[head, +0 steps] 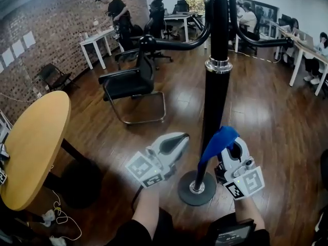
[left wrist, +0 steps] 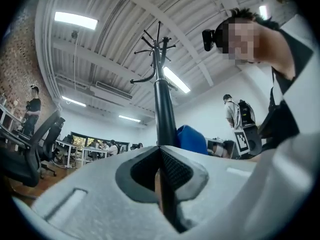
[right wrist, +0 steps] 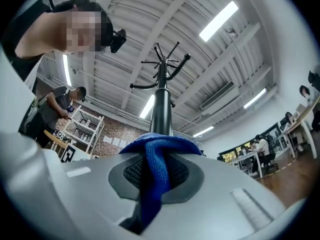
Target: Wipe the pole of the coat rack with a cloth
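The right tool (head: 231, 148) has its jaws clamped on the blue cloth (head: 218, 139) and holds it against the lower pole (head: 215, 101), above the base (head: 197, 188), probably ready for a wiping stroke. The left tool (head: 173, 143) is closed on nothing and hangs just left of the pole, clear of the cloth's path.

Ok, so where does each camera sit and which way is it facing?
Head view: on the person's head, looking steeply down at the pole and floor; both forearms, the left gripper and the right gripper show.
Left gripper view: on that gripper, low, looking up along its shut jaws at pole and ceiling; the person's torso shows at right.
Right gripper view: likewise looking up, jaws shut on the cloth; the person shows top left.
Shared: all three show pole and cloth.
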Action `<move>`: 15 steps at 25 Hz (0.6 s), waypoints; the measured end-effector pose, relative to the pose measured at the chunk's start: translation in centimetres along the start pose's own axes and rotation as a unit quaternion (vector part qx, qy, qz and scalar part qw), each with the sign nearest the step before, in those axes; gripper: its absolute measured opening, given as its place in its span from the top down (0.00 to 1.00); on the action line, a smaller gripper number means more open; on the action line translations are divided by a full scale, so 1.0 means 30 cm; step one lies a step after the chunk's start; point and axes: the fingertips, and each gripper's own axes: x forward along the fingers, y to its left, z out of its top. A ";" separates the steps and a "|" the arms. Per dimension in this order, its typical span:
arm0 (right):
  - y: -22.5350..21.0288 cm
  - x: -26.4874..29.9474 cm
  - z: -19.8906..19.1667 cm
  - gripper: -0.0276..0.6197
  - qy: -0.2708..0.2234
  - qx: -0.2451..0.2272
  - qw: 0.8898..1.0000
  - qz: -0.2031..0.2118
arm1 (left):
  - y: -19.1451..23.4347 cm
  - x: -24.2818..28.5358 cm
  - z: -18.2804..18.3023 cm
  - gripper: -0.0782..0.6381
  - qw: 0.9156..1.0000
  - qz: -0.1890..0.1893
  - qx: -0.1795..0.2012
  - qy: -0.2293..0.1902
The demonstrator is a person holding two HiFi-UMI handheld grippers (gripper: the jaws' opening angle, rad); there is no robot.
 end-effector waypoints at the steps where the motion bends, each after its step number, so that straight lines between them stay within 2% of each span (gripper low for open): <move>1: -0.011 -0.033 -0.067 0.92 0.011 0.013 1.000 -0.008 | -0.005 -0.007 -0.032 0.89 1.000 0.000 0.003 0.003; 5: -0.115 -0.095 -0.346 0.93 0.074 0.074 0.993 -0.044 | 0.023 0.015 -0.117 0.89 1.000 0.005 0.002 0.015; 8: -0.150 -0.124 -0.484 0.93 0.114 0.100 0.986 -0.063 | 0.041 0.031 -0.176 0.89 1.000 0.013 -0.005 0.026; 11: -0.164 -0.156 -0.541 0.93 0.115 0.124 0.982 -0.082 | 0.045 -0.002 -0.246 0.89 0.999 0.014 -0.019 0.033; 15: -0.188 -0.169 -0.569 0.93 0.114 0.122 0.981 -0.098 | 0.065 -0.038 -0.307 0.89 0.999 0.015 -0.027 0.042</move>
